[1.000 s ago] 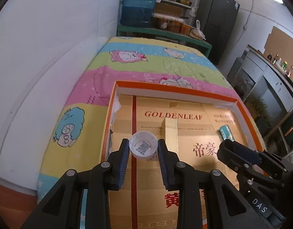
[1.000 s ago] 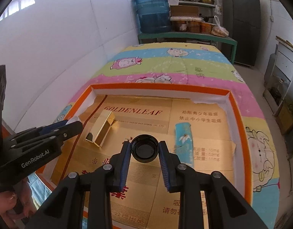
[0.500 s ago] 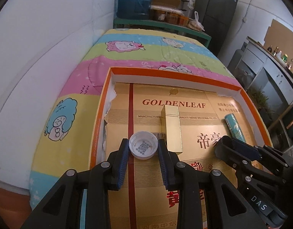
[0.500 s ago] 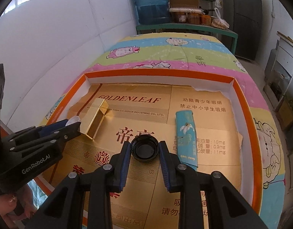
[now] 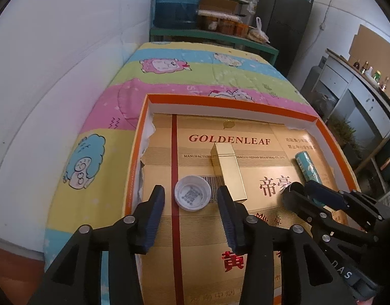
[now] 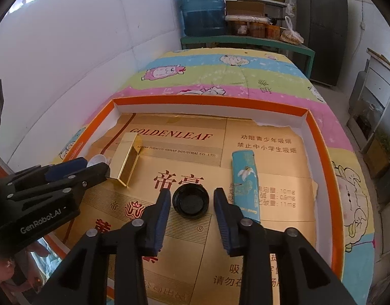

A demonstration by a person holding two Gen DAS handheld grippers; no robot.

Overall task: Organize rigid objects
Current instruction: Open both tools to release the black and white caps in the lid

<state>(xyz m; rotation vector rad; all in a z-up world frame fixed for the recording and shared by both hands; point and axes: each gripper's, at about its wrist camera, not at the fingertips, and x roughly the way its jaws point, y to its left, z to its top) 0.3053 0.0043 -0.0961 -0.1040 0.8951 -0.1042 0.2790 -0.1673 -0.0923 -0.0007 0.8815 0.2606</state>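
Both grippers are standing open inside the orange tray (image 6: 319, 137): left gripper (image 5: 191, 200) flanking the white cap (image 5: 192, 196), right gripper (image 6: 190, 202) flanking the black cap (image 6: 190, 201). Either cap is risking being nudged by a withdrawing finger.

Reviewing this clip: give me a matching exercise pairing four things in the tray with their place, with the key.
Things
1. white cap
2. black cap
3. gold box
4. teal packet

Places
A. just right of the right hand-held gripper
B. between the open fingers of the left hand-held gripper
C. lying below the GOLDENLEAF lettering
D. between the open fingers of the right hand-held gripper

Pairs: 1-B, 2-D, 3-C, 4-A
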